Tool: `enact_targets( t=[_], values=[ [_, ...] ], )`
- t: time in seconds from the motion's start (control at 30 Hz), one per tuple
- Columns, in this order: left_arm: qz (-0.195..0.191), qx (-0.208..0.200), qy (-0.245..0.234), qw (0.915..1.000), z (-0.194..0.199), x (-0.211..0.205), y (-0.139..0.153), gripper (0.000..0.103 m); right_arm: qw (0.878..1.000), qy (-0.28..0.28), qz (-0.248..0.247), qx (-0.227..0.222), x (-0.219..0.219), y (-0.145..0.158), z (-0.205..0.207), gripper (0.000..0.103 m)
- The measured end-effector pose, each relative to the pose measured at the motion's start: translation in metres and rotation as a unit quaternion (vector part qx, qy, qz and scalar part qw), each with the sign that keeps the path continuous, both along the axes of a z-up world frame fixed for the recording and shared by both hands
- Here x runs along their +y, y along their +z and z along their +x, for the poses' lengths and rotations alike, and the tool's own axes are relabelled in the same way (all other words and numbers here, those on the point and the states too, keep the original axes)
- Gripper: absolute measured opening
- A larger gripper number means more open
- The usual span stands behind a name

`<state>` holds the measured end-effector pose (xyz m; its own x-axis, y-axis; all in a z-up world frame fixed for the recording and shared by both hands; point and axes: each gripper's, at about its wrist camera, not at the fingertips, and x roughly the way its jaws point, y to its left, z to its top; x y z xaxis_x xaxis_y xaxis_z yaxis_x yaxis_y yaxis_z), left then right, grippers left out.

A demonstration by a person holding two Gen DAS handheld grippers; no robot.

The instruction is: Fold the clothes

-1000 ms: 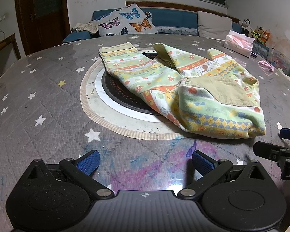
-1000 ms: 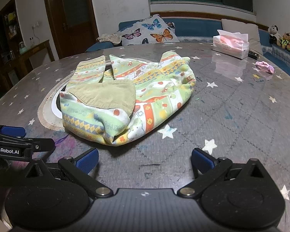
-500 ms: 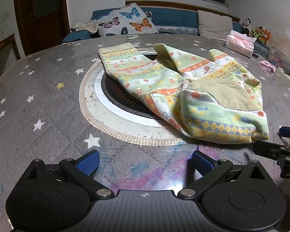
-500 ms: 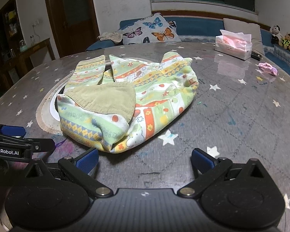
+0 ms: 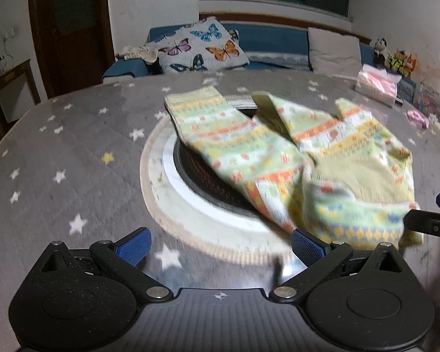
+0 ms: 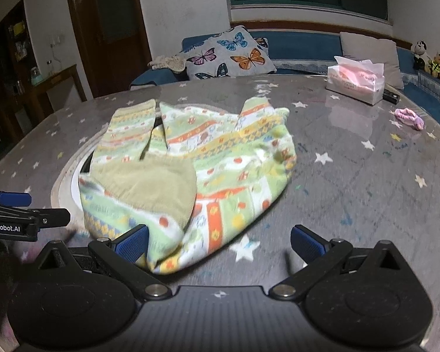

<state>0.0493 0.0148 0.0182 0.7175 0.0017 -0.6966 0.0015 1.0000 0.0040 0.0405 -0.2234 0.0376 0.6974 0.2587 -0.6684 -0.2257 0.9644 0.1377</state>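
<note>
The left gripper [image 5: 218, 245] hangs low over the table [image 5: 58, 152] with its jaws spread wide and nothing between them; its blue pads [image 5: 133, 246] frame a bare patch of starred grey cloth and the pale outer ring of the round inset [image 5: 173, 193] in the tabletop. Just ahead of its right-hand pad lies the near hem of the patterned garment [image 5: 278, 158], a green, yellow and orange striped piece whose plain olive lining shows where it is turned back. The right gripper [image 6: 218, 245] is likewise spread apart and empty, and the garment's near corner sits right in front of its left-hand pad [image 6: 132, 245], seeming to overlap it, though the blur makes contact impossible to judge. From this gripper the garment [image 6: 196, 158] stretches ahead and slightly to the left, two narrow ends pointing away, partly covering the dark centre of the inset. Each tool shows at the edge of the other's view, the two close together near the garment's front edge. Farther ahead and to the right of the right gripper stand a tissue pack [image 6: 356, 80] and a small pink item [image 6: 409, 117] on the table. Beyond the table's far edge a butterfly cushion [image 6: 230, 54] leans on a blue sofa [image 6: 305, 48].
</note>
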Motion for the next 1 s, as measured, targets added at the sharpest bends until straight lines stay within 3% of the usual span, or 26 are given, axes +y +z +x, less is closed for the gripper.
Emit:
enact_targets(
  t=[0.2, 0.43, 0.77, 1.0],
  values=[
    [-0.004, -0.024, -0.003, 0.9997, 0.02, 0.003, 0.018, 0.102, 1.0, -0.005, 0.008, -0.013, -0.01, 0.017, 0.021, 0.102],
    [-0.002, -0.032, -0.026, 0.9992, 0.055, -0.009, 0.027, 0.089, 1.0, 0.011, 0.0, -0.021, -0.009, 0.027, 0.058, 0.093],
    [0.003, -0.02, -0.067, 0.9976, 0.107, -0.035, 0.018, 0.083, 0.999, 0.032, 0.002, 0.007, -0.002, 0.011, 0.117, 0.072],
    [0.0, 0.007, -0.068, 0.9977, 0.134, -0.037, 0.002, 0.069, 0.996, 0.087, -0.01, 0.004, 0.028, 0.003, 0.15, 0.069]
  ],
)
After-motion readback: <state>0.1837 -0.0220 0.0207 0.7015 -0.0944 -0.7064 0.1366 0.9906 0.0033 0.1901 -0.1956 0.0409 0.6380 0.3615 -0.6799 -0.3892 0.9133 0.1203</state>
